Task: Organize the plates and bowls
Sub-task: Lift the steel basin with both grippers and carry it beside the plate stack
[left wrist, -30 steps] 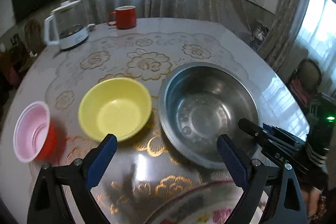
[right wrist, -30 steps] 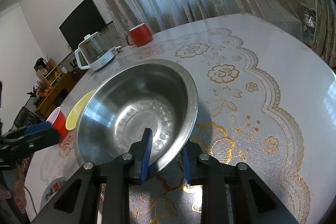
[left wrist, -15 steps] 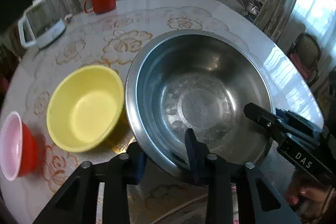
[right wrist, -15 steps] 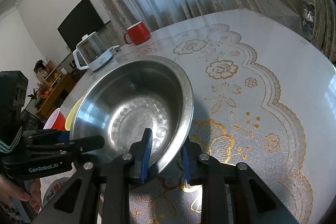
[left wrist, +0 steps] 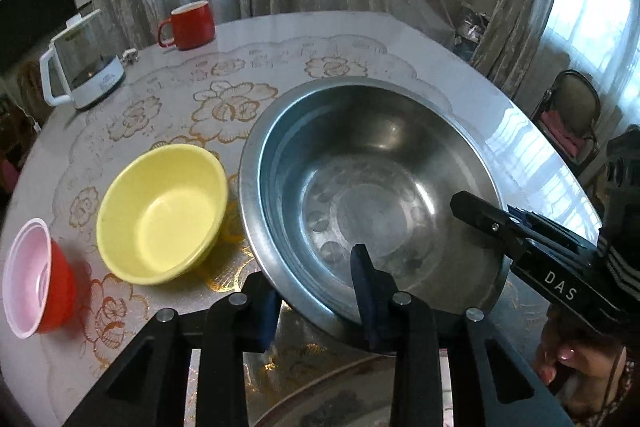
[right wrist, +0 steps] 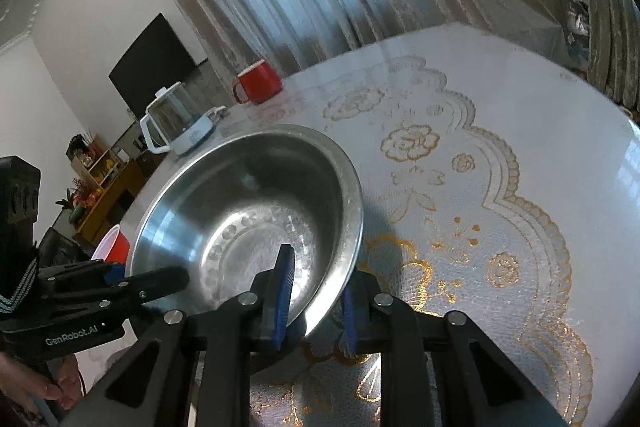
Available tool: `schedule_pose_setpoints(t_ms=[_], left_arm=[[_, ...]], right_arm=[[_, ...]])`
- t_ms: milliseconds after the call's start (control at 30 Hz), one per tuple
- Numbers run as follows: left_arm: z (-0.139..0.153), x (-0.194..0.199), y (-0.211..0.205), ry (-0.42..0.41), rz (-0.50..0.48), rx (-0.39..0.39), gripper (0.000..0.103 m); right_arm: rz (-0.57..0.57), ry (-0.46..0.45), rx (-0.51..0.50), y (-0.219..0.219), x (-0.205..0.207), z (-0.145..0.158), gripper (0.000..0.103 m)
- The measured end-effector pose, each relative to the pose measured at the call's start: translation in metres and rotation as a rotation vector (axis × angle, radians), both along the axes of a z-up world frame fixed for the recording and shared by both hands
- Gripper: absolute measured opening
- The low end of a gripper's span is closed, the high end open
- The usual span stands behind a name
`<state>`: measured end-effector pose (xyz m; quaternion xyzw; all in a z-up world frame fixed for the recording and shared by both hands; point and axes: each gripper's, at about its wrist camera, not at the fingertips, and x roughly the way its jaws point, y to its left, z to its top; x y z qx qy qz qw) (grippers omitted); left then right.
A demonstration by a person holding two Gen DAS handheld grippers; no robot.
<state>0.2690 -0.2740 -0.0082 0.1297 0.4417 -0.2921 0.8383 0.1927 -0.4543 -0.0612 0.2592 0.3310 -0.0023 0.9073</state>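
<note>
A large steel bowl (left wrist: 372,187) sits mid-table and also shows in the right wrist view (right wrist: 248,211). My left gripper (left wrist: 316,301) is shut on its near rim, one finger inside and one outside. My right gripper (right wrist: 314,301) is shut on the rim at the other side and shows in the left wrist view (left wrist: 492,223). A yellow bowl (left wrist: 164,211) stands just left of the steel bowl. A red cup with a pink inside (left wrist: 36,291) stands at the far left. A flowered plate's rim (left wrist: 340,399) shows under my left gripper.
A red mug (left wrist: 190,25) and a glass kettle (left wrist: 82,63) stand at the table's far side. The round table (right wrist: 500,187) has a gold-flowered lace cover. A chair (left wrist: 568,119) stands beyond the right edge.
My left gripper moved from open above the table onto the steel bowl's rim and shut on it. The bowl has tilted and risen a little. The right gripper kept its hold.
</note>
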Motion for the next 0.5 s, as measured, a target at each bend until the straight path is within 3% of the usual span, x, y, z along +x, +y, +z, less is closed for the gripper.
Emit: schedule_pose_setpoints(t_ms=[333, 500], left_arm=[[0.015, -0.031, 0.016, -0.059, -0.036, -0.034, 0.032], [0.022, -0.051, 0.030, -0.062, -0.047, -0.091, 0.032]], right_arm=[[-0.007, -0.090, -0.111, 0.019, -0.030, 0.020, 0.021], [-0.020, -0.096, -0.079, 0.024, -0.056, 0.028, 0.021]])
